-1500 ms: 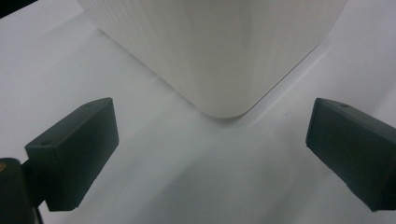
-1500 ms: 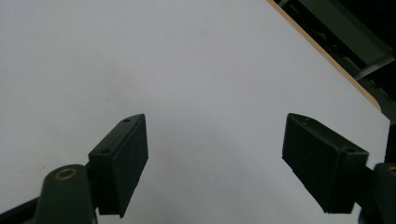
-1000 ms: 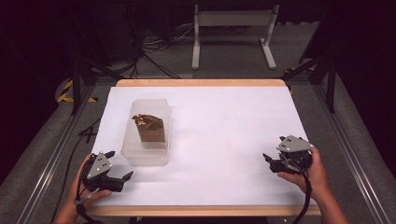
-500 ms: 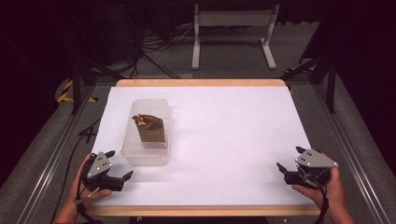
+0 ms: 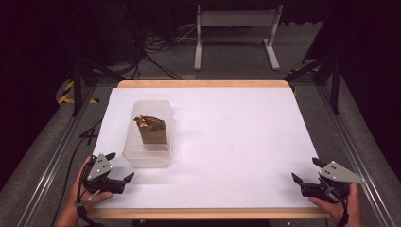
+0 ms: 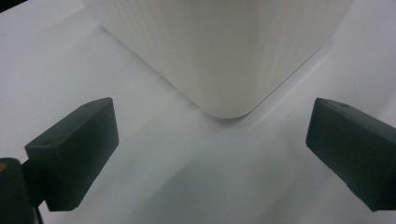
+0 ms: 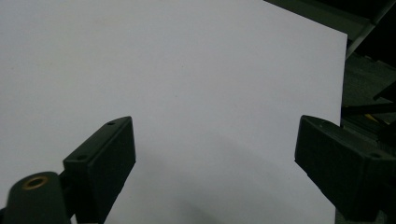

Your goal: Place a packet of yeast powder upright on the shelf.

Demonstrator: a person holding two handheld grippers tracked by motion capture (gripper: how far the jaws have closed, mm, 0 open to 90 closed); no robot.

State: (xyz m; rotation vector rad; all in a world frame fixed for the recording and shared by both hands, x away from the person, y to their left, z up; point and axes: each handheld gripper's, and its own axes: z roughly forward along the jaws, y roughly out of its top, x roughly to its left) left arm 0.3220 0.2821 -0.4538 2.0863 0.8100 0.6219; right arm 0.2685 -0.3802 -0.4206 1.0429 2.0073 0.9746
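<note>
A clear plastic tub (image 5: 148, 137) stands on the white table (image 5: 236, 142), straight ahead of my left jaws, with a brown and gold paper bag (image 5: 151, 129) upright inside it. In my left gripper view the tub's ribbed, rounded near corner (image 6: 224, 60) sits between and just beyond the two black jaw tips, apart from both. My left gripper (image 5: 119, 166) rests at the table's near left corner in my left hand (image 5: 87, 189), jaws spread wide and holding nothing. My right gripper (image 5: 307, 171) sits well apart from the tub, at the near right corner, in my right hand (image 5: 338, 205). Its jaws also stand wide and hold nothing; between them lies bare white tabletop (image 7: 187, 93), with the table's edge and dark floor beyond the right-hand jaw.
</note>
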